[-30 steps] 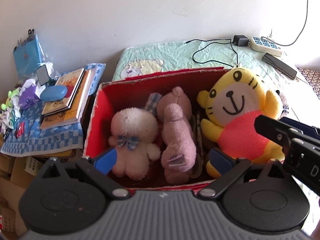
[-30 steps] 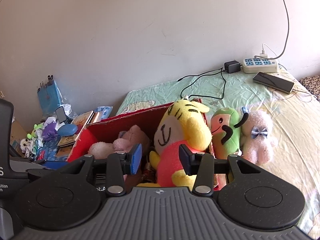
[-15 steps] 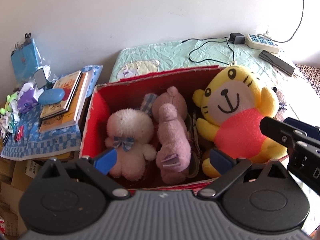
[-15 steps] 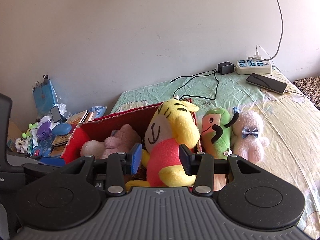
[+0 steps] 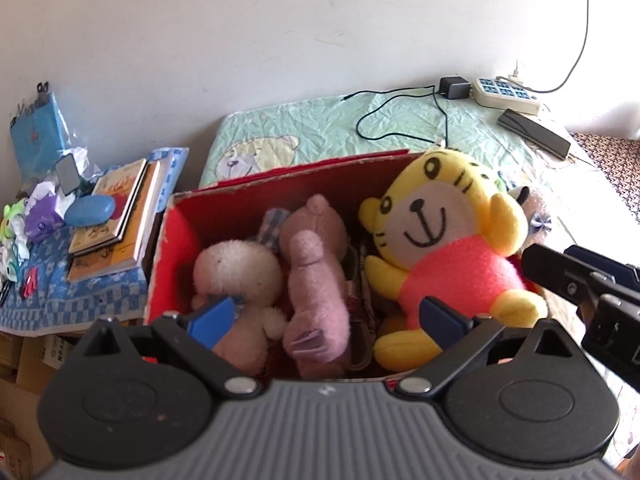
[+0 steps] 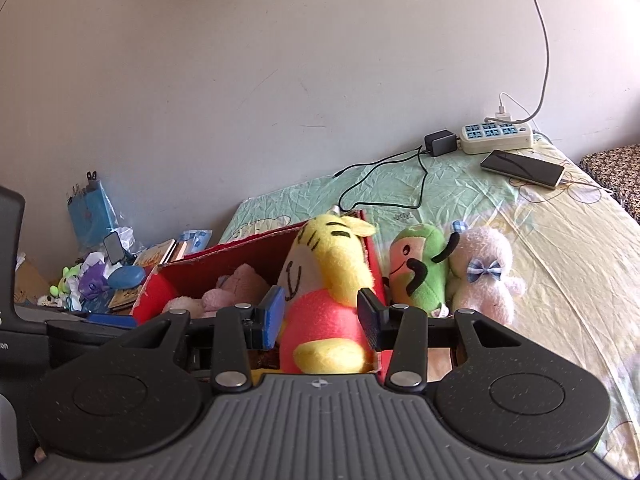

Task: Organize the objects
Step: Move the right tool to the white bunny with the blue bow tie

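Three plush toys sit in the red box (image 5: 176, 248); the green plush (image 6: 420, 268) and pink plush (image 6: 484, 276) wait on the bed (image 6: 568, 264). Both jaws stand apart, empty.

the left gripper (image 5: 326, 320) and right gripper (image 6: 320, 314) are each showing a ribbed grey body, black round-hubbed arms, silver screws and blue-padded black fingers (image 6: 271, 316).

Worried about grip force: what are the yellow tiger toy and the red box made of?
Yellow tiger toy: soft plush, seemingly fleece, judging by its fuzzy matte nap. Red box: apparently cardboard, red surface, pale frayed top edge.
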Motion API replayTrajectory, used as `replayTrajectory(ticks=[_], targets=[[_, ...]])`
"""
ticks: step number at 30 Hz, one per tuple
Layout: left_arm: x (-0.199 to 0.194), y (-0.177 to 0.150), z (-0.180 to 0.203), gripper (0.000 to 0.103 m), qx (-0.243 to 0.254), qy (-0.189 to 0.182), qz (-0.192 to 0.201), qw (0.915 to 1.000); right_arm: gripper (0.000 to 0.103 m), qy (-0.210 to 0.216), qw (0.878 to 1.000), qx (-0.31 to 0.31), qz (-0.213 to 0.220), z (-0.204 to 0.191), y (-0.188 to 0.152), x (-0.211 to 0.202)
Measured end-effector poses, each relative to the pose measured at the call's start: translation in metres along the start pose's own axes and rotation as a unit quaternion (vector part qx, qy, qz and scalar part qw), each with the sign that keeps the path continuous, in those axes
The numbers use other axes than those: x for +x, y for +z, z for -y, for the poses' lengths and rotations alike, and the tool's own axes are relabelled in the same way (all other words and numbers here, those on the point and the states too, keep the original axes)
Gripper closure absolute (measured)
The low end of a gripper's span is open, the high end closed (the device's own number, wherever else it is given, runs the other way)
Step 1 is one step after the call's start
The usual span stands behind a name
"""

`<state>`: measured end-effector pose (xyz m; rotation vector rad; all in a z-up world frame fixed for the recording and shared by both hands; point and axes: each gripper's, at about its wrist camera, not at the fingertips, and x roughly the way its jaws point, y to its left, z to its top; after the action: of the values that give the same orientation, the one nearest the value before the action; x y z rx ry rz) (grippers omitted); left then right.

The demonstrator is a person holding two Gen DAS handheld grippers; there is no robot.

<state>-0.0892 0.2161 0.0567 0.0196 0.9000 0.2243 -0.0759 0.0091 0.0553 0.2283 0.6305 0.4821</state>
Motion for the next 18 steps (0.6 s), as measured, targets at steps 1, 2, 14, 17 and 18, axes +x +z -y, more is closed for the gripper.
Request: replayTrajectory(ticks=[1,2,14,17,18], targets=[[-0.001,0.001,0.002,0.004,0.002,-0.002,0.001,1.0000,0.059,0.000,1.000,0.002,0.000,0.002,0.000,-0.001],[-0.001,0.001,0.005,0.004,0.002,-0.005,0.000,1.0000,0.060,0.000,1.000,0.005,0.000,0.004,0.000,-0.002],[-0.010,0.005,0.028,0.007,0.005,-0.050,0.009,0.9987,0.062,0.019,0.999,0.050,-0.008,0.043,0.002,-0.007],[-0.011,0.007,0.037,0.007,0.001,-0.064,0.007,0.9979,0.062,0.025,0.998,0.064,-0.010,0.057,0.003,-0.008],[-0.012,0.008,0.040,0.007,0.001,-0.064,0.009,0.9979,0.062,0.026,0.997,0.066,-0.010,0.062,0.004,-0.008]])
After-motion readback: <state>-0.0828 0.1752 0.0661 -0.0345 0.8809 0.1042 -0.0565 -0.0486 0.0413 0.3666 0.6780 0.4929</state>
